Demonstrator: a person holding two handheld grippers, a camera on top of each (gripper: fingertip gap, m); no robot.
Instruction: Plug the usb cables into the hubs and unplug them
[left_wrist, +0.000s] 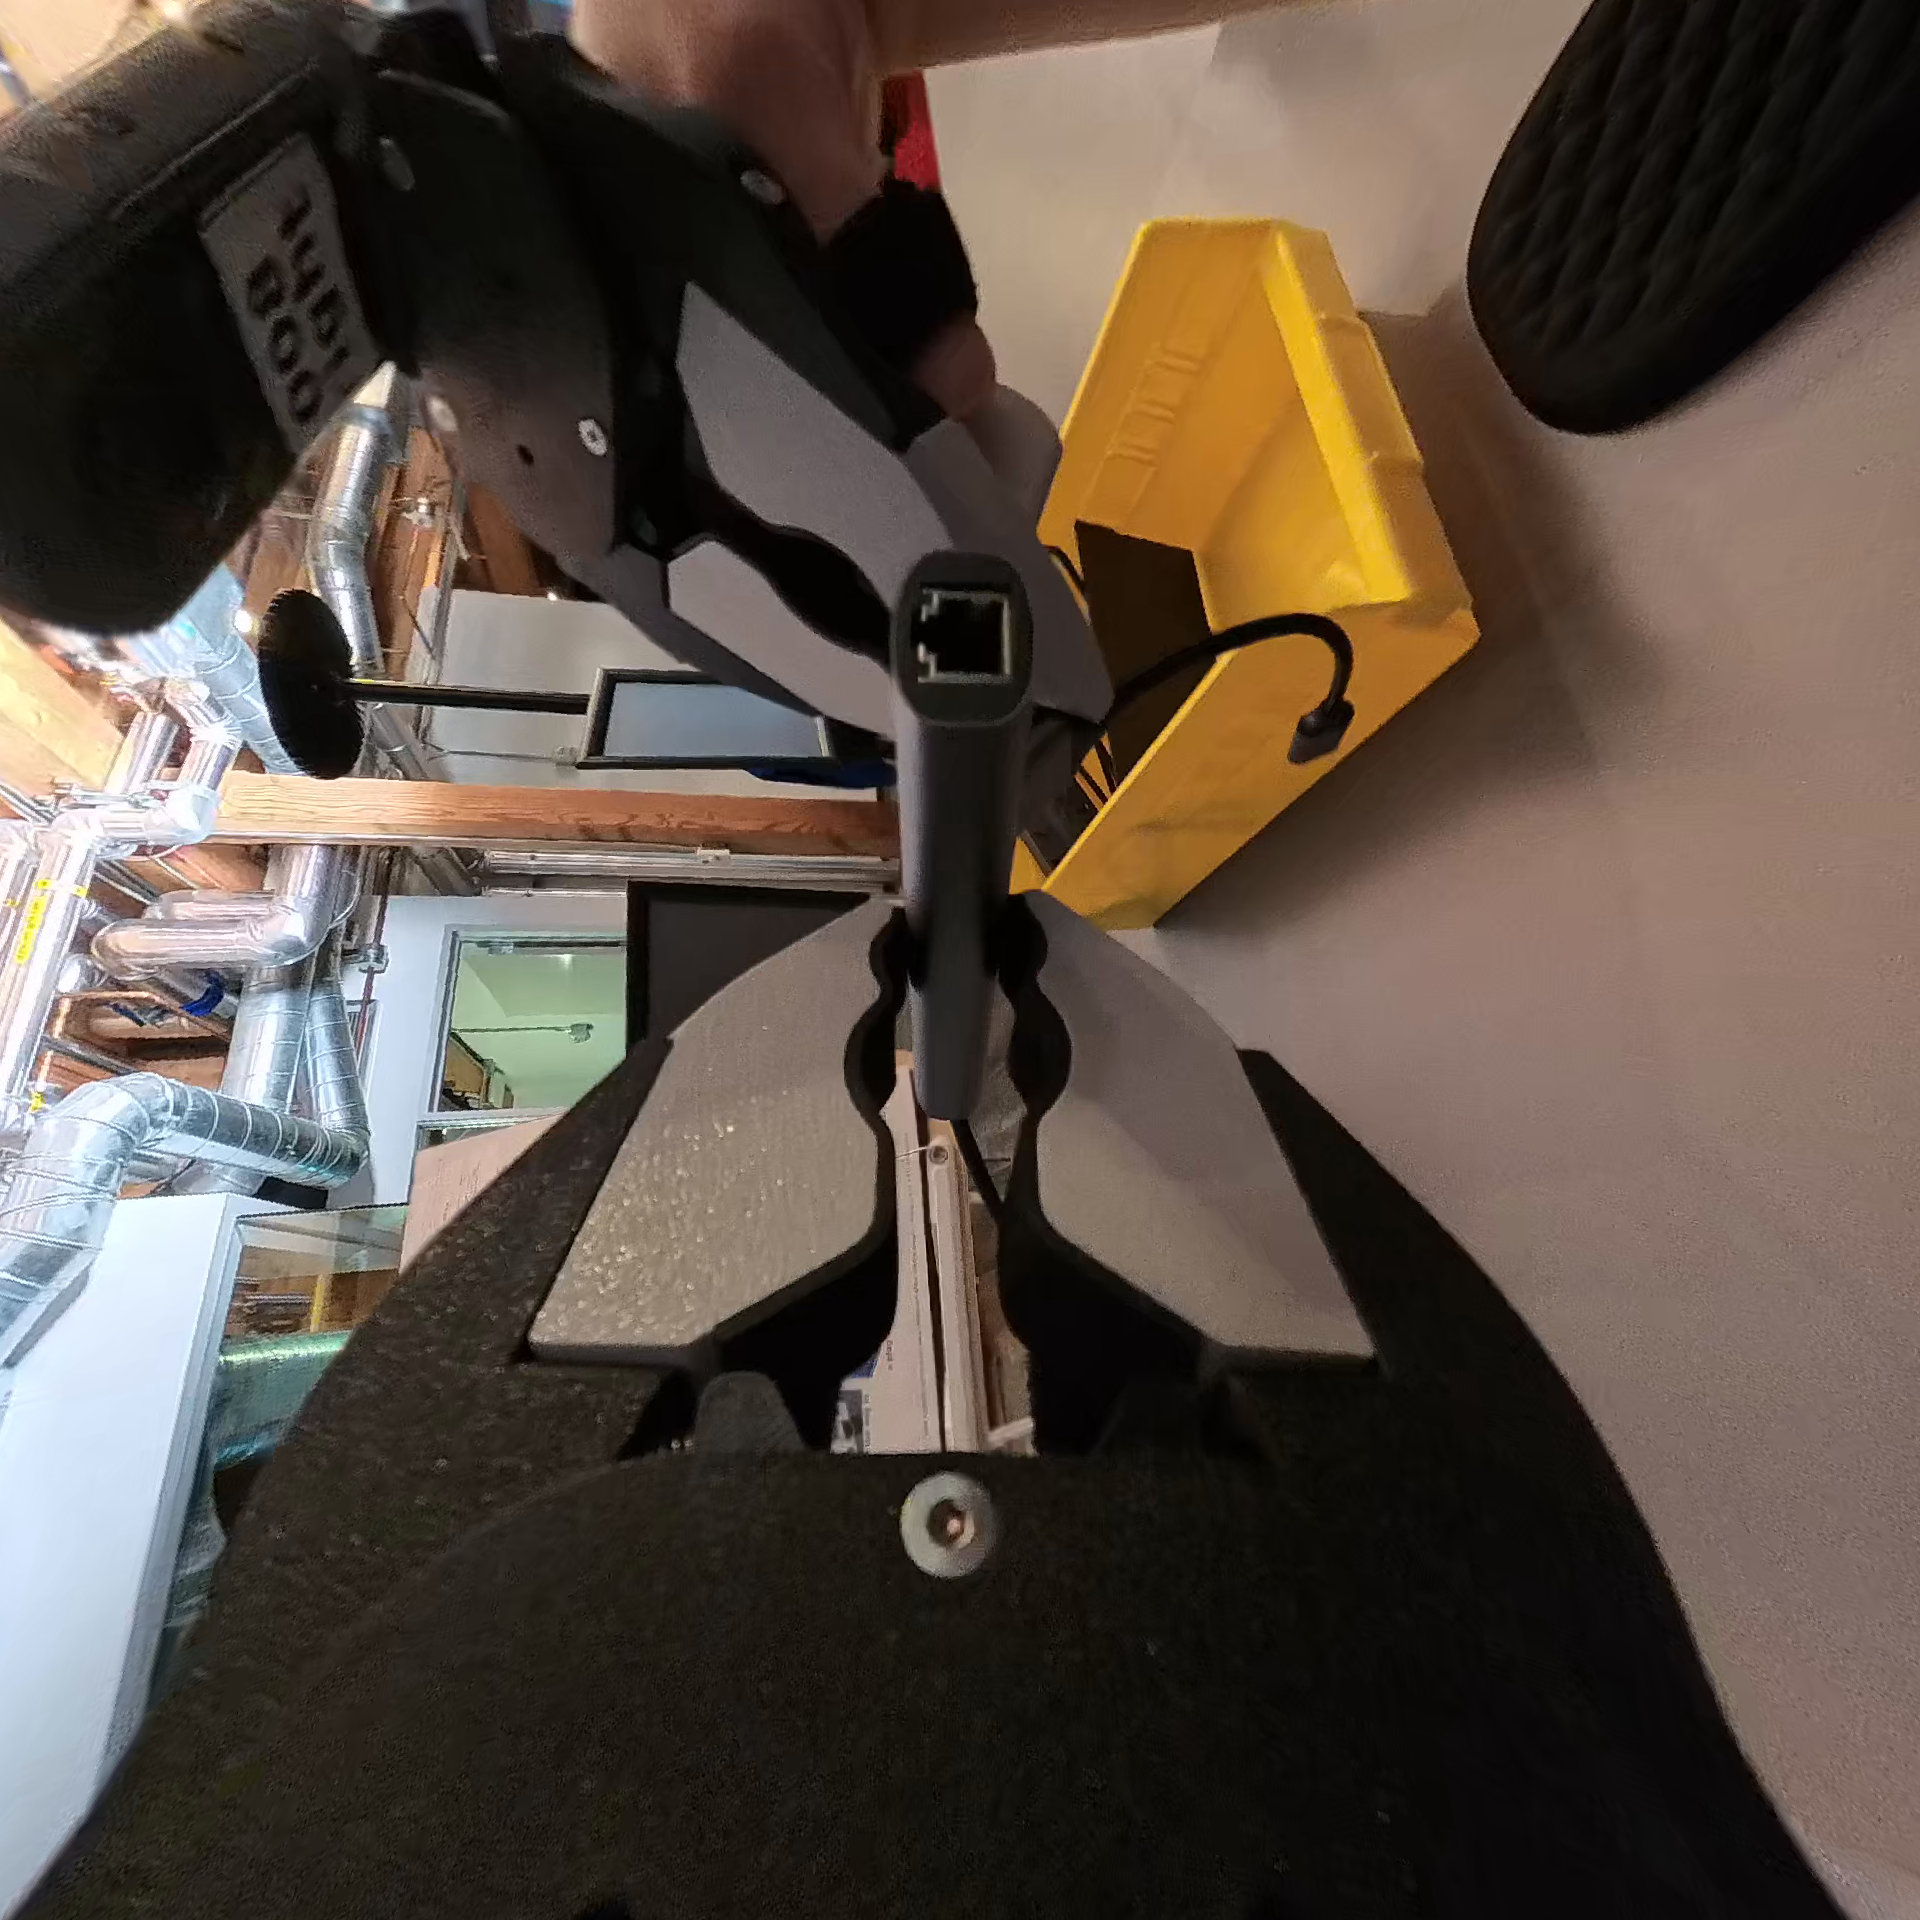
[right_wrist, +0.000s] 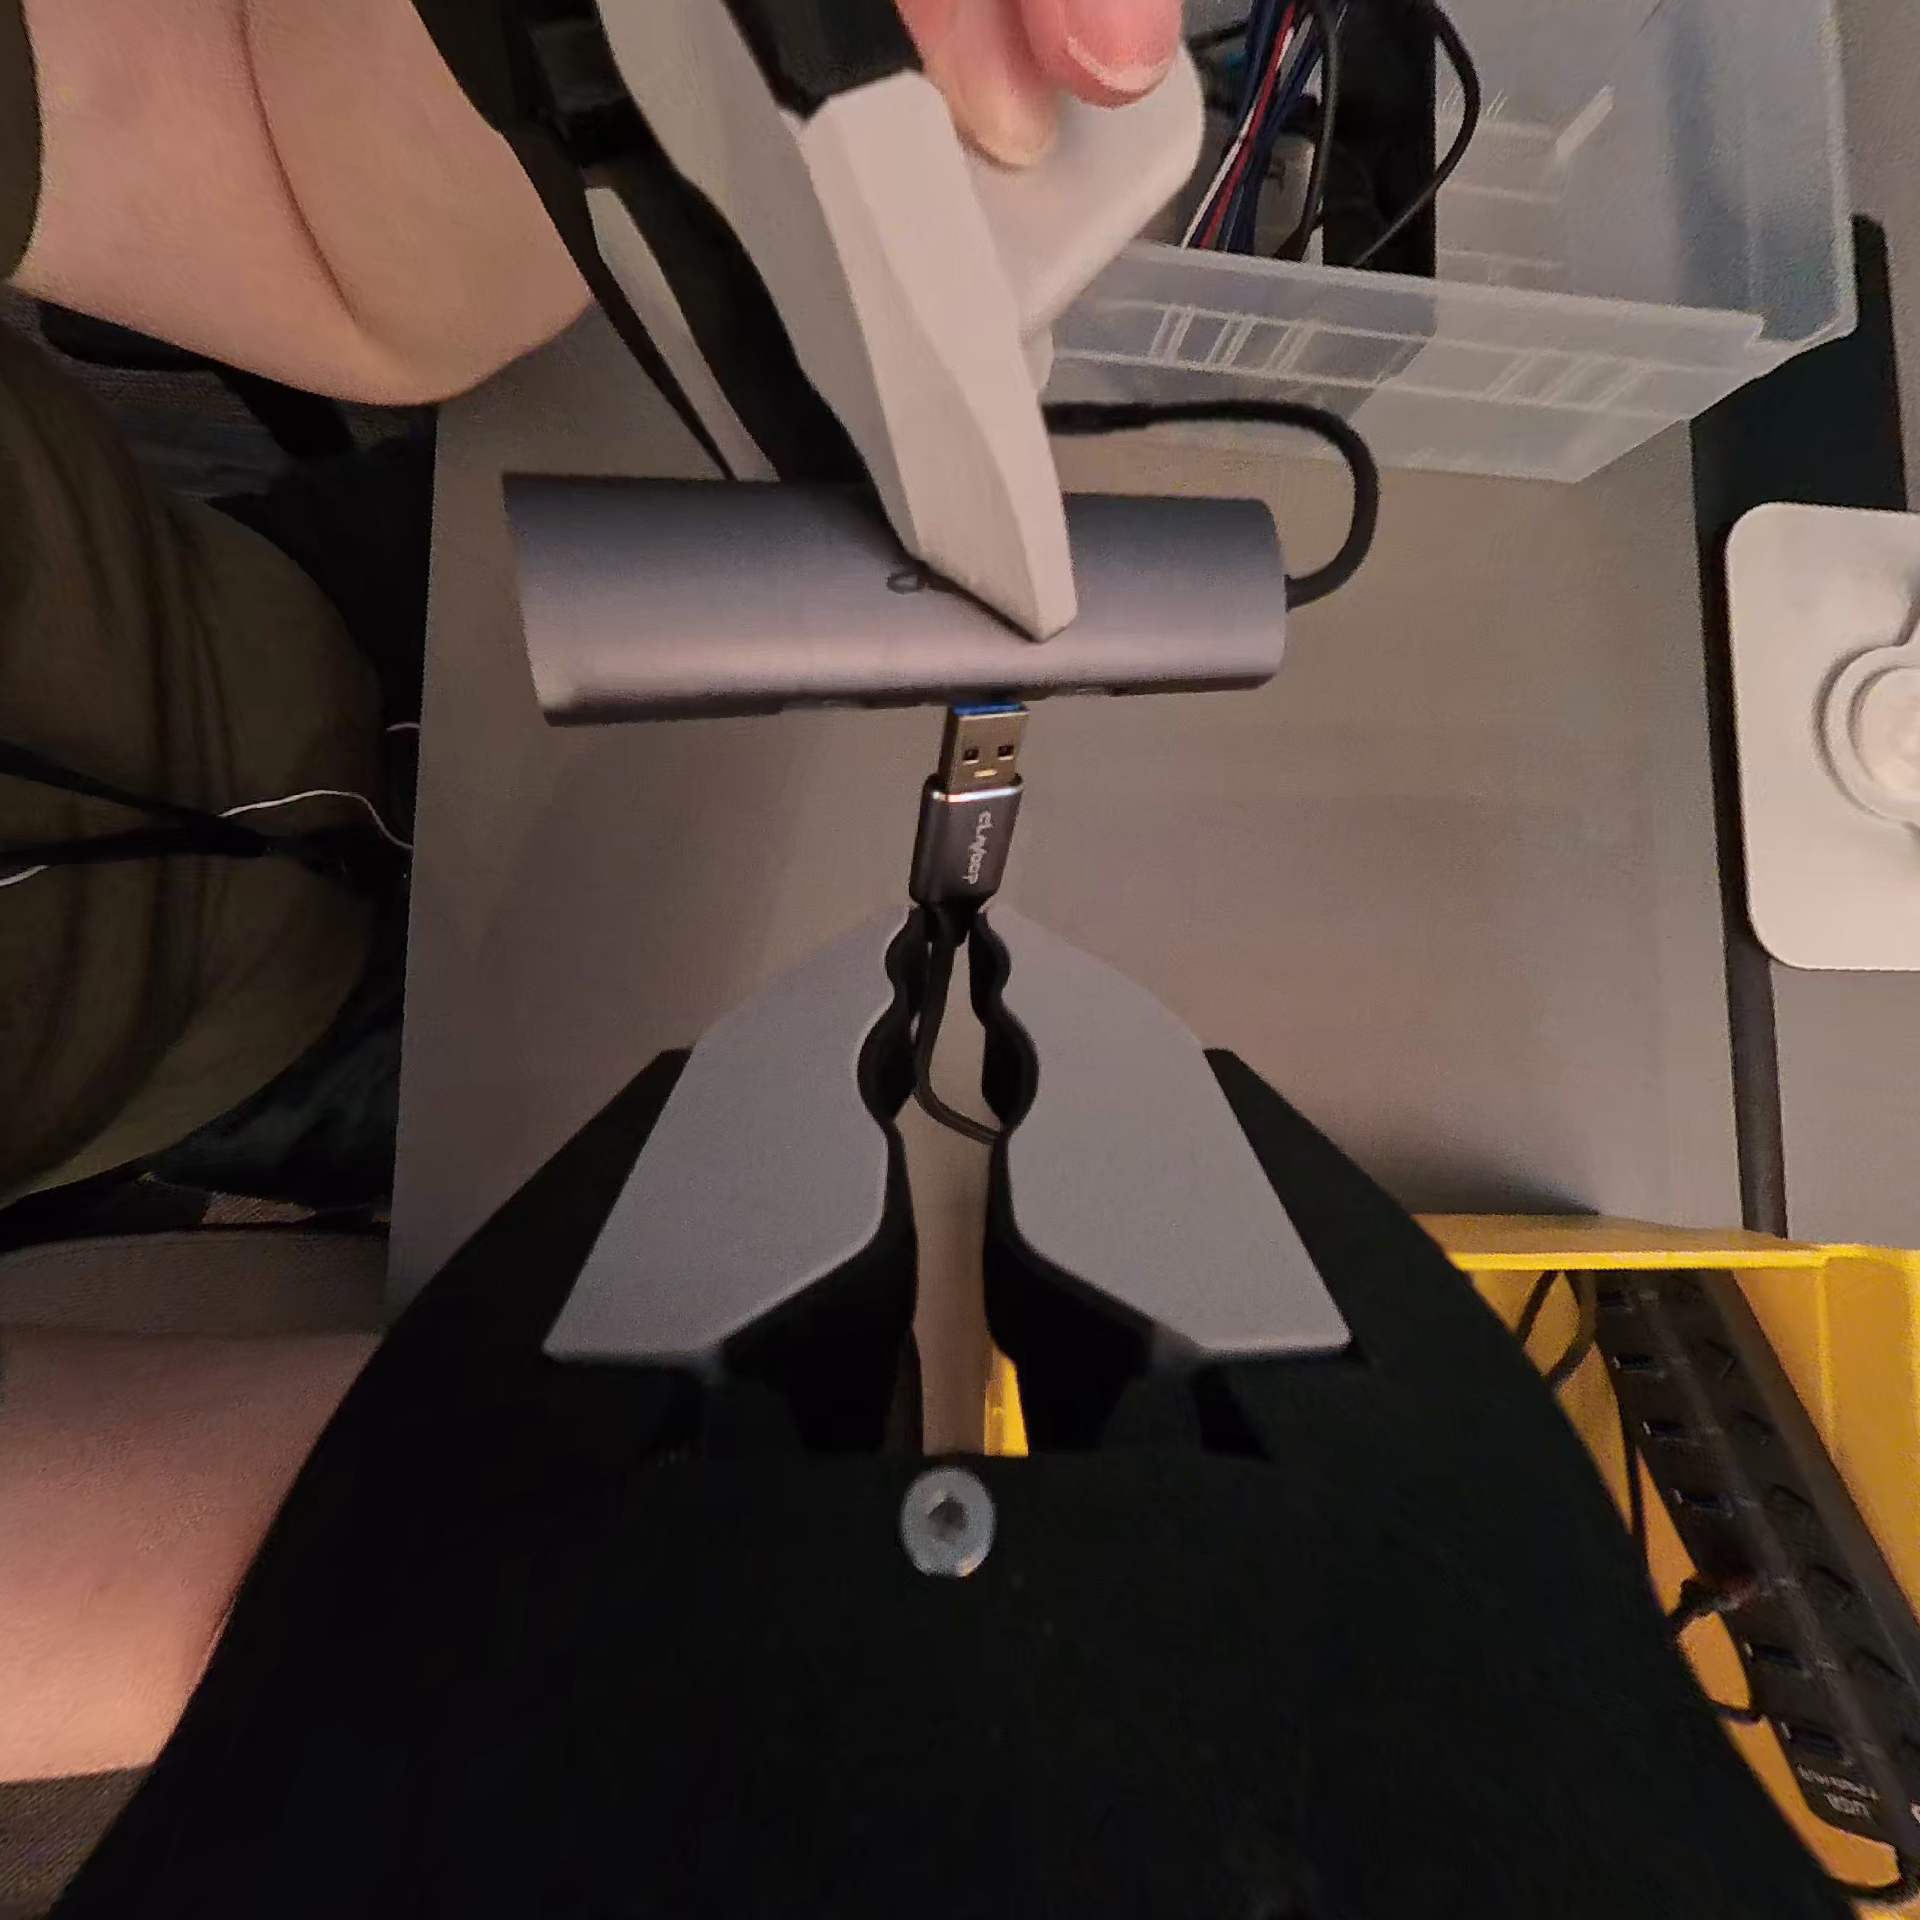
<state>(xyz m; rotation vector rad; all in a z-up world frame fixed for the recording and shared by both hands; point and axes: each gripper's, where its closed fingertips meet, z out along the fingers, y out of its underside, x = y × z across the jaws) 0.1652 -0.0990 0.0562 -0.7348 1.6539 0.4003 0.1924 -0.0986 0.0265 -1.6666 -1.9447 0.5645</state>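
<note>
USB plug (right_wrist: 982, 753) just at hub (right_wrist: 727, 603) port, 12 o'clock | right tongs (right_wrist: 951, 925) clamp plug, left tongs (left_wrist: 958, 935) clamp hub | keep plug square, push straight.

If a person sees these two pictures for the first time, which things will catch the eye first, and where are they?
In the right wrist view, the silver USB plug sits at the centre, its tip at a port of the grey hub, with the right gripper shut on it from below. The left gripper clamps the hub from the side. The bright yellow bin stands out on the grey table.
</note>
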